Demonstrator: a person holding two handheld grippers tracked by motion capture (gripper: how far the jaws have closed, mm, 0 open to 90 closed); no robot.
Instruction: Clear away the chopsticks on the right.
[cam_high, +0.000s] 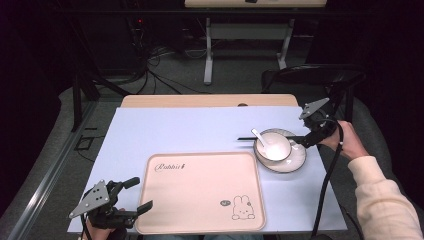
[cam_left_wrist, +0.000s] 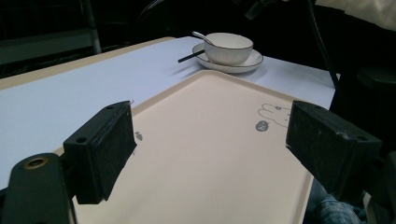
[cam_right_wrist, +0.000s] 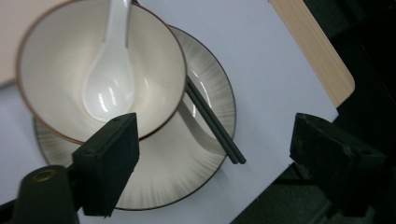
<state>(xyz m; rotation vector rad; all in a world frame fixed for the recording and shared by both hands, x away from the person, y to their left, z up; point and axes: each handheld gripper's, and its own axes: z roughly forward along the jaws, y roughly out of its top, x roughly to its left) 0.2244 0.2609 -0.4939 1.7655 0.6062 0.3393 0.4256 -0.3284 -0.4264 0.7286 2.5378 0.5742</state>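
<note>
Left tool (cam_high: 141, 194) rests at the near left corner of the pink tray (cam_high: 200, 210), jaws wide, nothing between them. Plate (cam_high: 295, 161) sits on the bench (cam_high: 165, 130) just beyond the tray's far right corner, carrying bowl (cam_high: 272, 146) with spoon (cam_high: 260, 136); chopsticks (cam_right_wrist: 215, 123) lie across the plate rim beside the bowl. Right tool (cam_right_wrist: 215, 154) hovers over the chopstick ends, jaws well apart, gripping nothing. Recommendation: centre both sticks between the pads, clear of the bowl wall, before closing
</note>
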